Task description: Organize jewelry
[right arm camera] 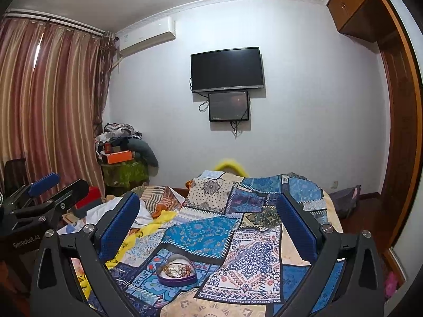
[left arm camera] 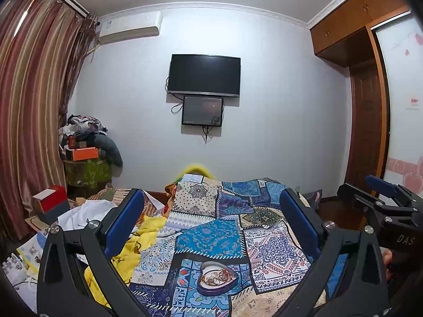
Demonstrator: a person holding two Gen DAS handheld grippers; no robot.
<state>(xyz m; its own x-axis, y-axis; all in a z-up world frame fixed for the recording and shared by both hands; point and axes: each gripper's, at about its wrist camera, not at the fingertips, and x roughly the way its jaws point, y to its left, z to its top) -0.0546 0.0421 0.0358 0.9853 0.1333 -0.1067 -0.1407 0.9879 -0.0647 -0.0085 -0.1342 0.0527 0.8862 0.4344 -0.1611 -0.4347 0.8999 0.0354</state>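
Plainly, both the left gripper [left arm camera: 211, 216] and the right gripper [right arm camera: 208, 219] hung with fingers spread, holding nothing, above the heart-shaped box [left arm camera: 217, 277] of tangled jewelry [left arm camera: 218, 276] on the bed [left arm camera: 277, 259], so, to my eye, one should steady the box while the other pinched a single strand.

A home bedroom: a bed under a patchwork quilt [left arm camera: 224, 232] fills the lower centre, striped curtains [left arm camera: 31, 105] hang left, a wardrobe [left arm camera: 351, 26] (wooden) stands upper right.
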